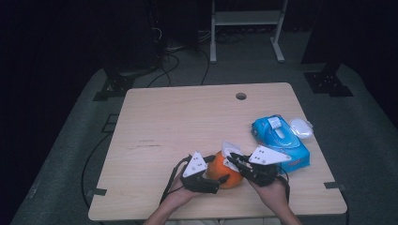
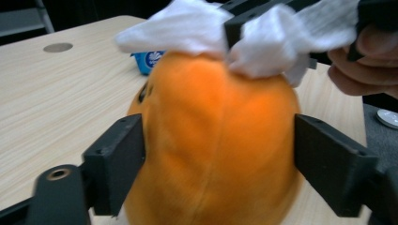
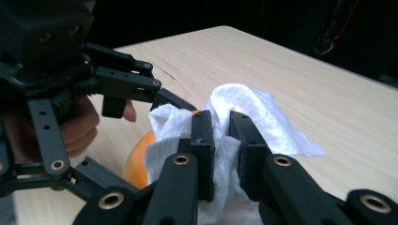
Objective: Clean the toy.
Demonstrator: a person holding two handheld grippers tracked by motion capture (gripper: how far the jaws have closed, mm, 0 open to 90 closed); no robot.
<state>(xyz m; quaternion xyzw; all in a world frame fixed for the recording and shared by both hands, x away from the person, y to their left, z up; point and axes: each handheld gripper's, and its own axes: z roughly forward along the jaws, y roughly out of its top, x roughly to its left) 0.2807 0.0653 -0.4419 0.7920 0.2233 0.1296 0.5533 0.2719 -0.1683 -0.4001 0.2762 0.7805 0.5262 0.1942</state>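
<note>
An orange round soft toy [image 1: 220, 171] rests on the wooden table [image 1: 187, 122] near its front edge. My left gripper [image 1: 219, 180] comes from the left; in the left gripper view its two black pads [image 2: 119, 159] lie against both sides of the toy [image 2: 216, 131]. A crumpled white tissue [image 1: 230, 150] lies over the toy's top. My right gripper [image 3: 221, 136] is shut on that tissue [image 3: 244, 103], which bunches between its pads and presses onto the toy [image 3: 136, 154]. In the left gripper view the tissue [image 2: 277, 42] covers the toy's upper right.
A blue tissue pack [image 1: 281, 140] lies just right of the hands, with a white oval lid [image 1: 301, 128] beside it near the table's right edge. A round cable hole [image 1: 241, 96] sits at the far side. A metal frame [image 1: 246, 18] stands on the floor beyond.
</note>
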